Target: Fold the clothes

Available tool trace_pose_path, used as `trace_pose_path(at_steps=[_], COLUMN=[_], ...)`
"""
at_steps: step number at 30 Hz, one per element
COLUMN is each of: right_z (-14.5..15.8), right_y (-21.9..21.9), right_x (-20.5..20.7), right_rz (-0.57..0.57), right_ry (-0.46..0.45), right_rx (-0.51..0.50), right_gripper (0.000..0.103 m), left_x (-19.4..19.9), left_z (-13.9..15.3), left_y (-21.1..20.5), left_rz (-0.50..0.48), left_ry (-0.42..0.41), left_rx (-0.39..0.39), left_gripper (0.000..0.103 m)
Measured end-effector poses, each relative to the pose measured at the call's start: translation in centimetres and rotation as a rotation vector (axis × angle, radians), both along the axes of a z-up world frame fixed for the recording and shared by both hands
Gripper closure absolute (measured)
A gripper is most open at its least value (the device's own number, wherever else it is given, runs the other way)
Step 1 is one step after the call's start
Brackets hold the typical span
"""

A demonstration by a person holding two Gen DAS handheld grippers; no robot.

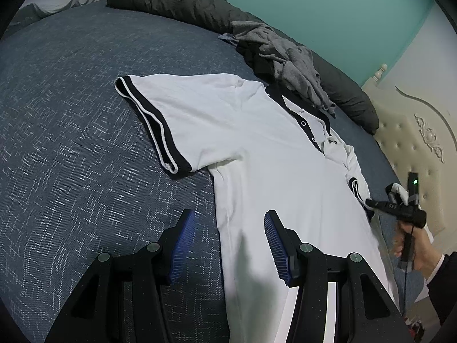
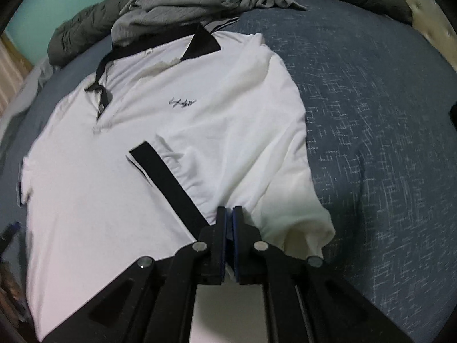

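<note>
Blue-padded jaws of the left hand-held gripper [image 1: 230,245] standing apart, nothing between them, hovering over the near left side edge of the white polo shirt [image 1: 257,154] where it meets the bed [image 1: 71,114]. In the right wrist view, right hand-held gripper [image 2: 229,214] pinched shut on white cloth of the shirt's sleeve [image 2: 228,168], pulled in over the shirt's front, black cuff band [image 2: 168,183] running diagonally from the jaws toward the chest. Spread flat, front up, on the blue patterned bed cover, collar [image 2: 202,43] at the far end. Small dark script logo [image 2: 182,103] on the chest, just past the folded sleeve. Other sleeve [image 1: 154,120] lying out flat to the left in the left wrist view. Beyond the collar, crumpled grey garment [image 2: 185,5], touching it. Farther still, dark green duvet [image 1: 182,3] bunched along the teal wall [image 1: 314,8].
</note>
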State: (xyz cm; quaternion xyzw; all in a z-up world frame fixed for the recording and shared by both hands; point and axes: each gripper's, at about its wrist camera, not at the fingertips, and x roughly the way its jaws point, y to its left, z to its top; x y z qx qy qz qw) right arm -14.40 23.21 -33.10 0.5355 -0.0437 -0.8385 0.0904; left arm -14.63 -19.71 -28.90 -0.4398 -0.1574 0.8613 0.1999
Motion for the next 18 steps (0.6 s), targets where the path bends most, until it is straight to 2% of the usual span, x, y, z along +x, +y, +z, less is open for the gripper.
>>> trace_pose_path(at_steps=[3,5,9,12,15,18], right_z=[1.8,2.6,1.9,-0.4,0.2,1.3], right_y=[0.3,0.1,-1.8,-3.1,-3.7,-3.9], right_x=[0.2,0.1,-0.3,-0.7,-0.6,-0.9], right_rz=[-0.018,-0.011,0.039,0.063,0.079,0.07], right_ry=[0.074,0.108,0.094,-0.003,0.037,0.09], right_rx=[-0.008,-0.069,-0.079,-0.045,-0.126,-0.121], right_gripper=[0.099,0.099,0.099,0.099,0.096,0.096], left_x=[0.1,0.1,0.0,-0.1,-0.2,-0.2], left_z=[0.0,0.0,0.1,0.1,0.0,0.1], left_y=[0.1,0.1,0.0,-0.1,-0.2,-0.3], left_rz=[-0.002,-0.002,-0.001,-0.001,0.0,0.003], left_ry=[0.002,0.002,0.003,0.002,0.001,0.001], left_rx=[-0.002,-0.003,-0.002,0.001,0.005,0.007], left_gripper=[0.049,0.049,0.049,0.049,0.049,0.049])
